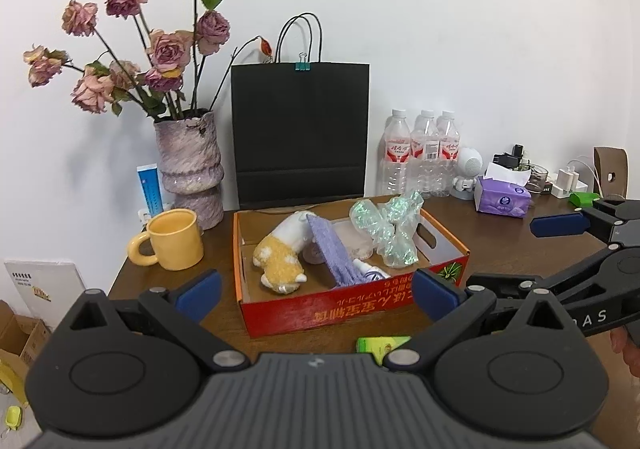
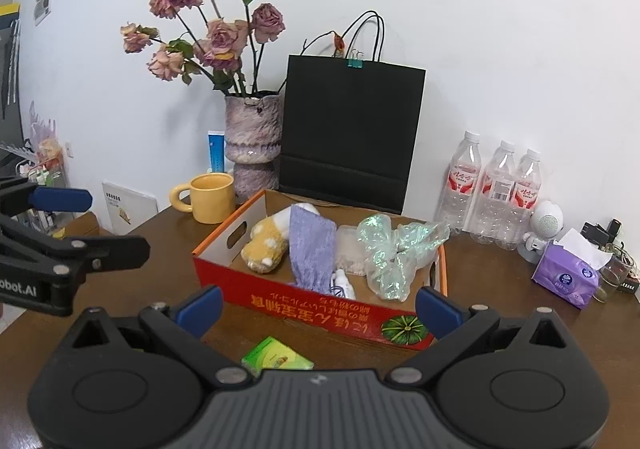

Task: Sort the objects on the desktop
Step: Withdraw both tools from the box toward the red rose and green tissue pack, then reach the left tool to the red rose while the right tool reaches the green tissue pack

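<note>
Both hand-held grippers sit wide open and empty: left hand-held gripper (image 1: pixel 316 295), right hand-held gripper (image 2: pixel 318 309), each hanging back just short of the red box (image 2: pixel 320 315), probably so I can pick the next item. Green packet (image 2: pixel 276 357) lies on the counter (image 2: pixel 500 289) just in front of the box, nearest my right fingers; looks like the one loose item left to sort. Inside the box: plush toy (image 2: pixel 264 245), purple cloth (image 2: pixel 312 253), small white bottle (image 2: pixel 344 283), crinkled film wrap (image 2: pixel 392 253). Behind the box: yellow mug (image 2: pixel 212 197), vase (image 2: pixel 252 137), black bag (image 2: pixel 348 133). Right view shows the packet whole; left view shows only its edge (image 1: pixel 380 345).
</note>
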